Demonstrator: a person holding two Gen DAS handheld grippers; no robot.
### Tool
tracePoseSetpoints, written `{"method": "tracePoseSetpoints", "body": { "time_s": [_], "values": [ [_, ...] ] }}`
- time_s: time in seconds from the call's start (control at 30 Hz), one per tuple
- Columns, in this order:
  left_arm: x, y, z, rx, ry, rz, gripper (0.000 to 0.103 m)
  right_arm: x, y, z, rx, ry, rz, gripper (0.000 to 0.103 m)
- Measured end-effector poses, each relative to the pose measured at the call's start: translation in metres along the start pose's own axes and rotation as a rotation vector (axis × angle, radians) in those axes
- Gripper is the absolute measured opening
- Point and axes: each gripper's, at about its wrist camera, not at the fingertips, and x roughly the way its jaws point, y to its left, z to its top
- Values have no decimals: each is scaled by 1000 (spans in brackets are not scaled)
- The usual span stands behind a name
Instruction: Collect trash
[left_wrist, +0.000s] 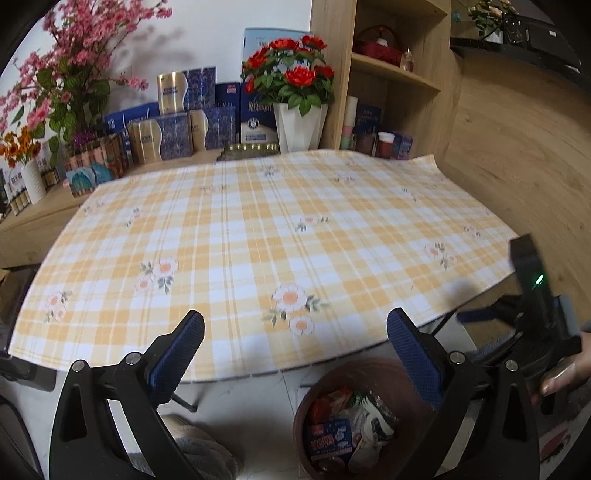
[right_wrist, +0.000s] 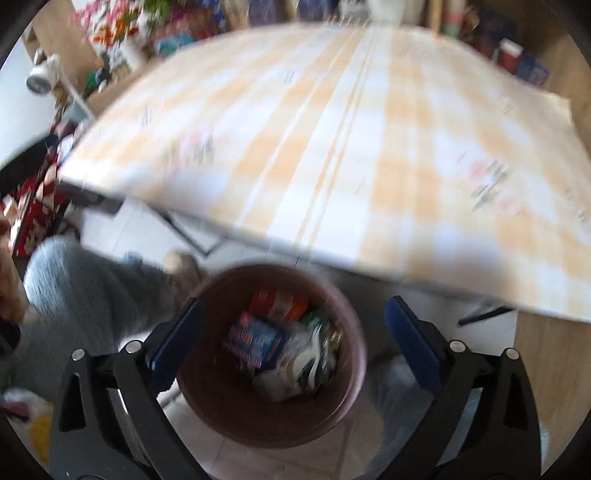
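Apparently nearly done: my right tongs (right_wrist: 291, 341) gape wide and empty above the bin (right_wrist: 207, 398), wrappers (right_wrist: 288, 347) heaped inside. My left tongs (left_wrist: 295, 354) hang open too, holding nothing. I see no trash left on the checked table (left_wrist: 258, 229).

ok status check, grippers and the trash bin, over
Left gripper open, empty. Right gripper open, empty, above trash bin. Wrappers in bin. Checked tablecloth bare. Nothing in the way.
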Motion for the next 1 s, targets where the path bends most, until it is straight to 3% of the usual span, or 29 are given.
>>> {"method": "tracePoseSetpoints", "body": {
  "time_s": [0.23, 0.5, 0.7, 1.0],
  "values": [
    [-15, -12, 44, -7, -78, 30, 97, -85, -20, 42, 43, -255, -86, 97],
    [-42, -31, 92, 15, -176, 84, 97, -165, -32, 80, 74, -461, -169, 97],
    [-59, -38, 112, 24, -216, 132, 97, -200, -34, 90, 73, -532, -200, 97],
    [-69, -41, 117, 19, -238, 196, 97, -214, -28, 85, 75, -549, -207, 97]
  ]
}}
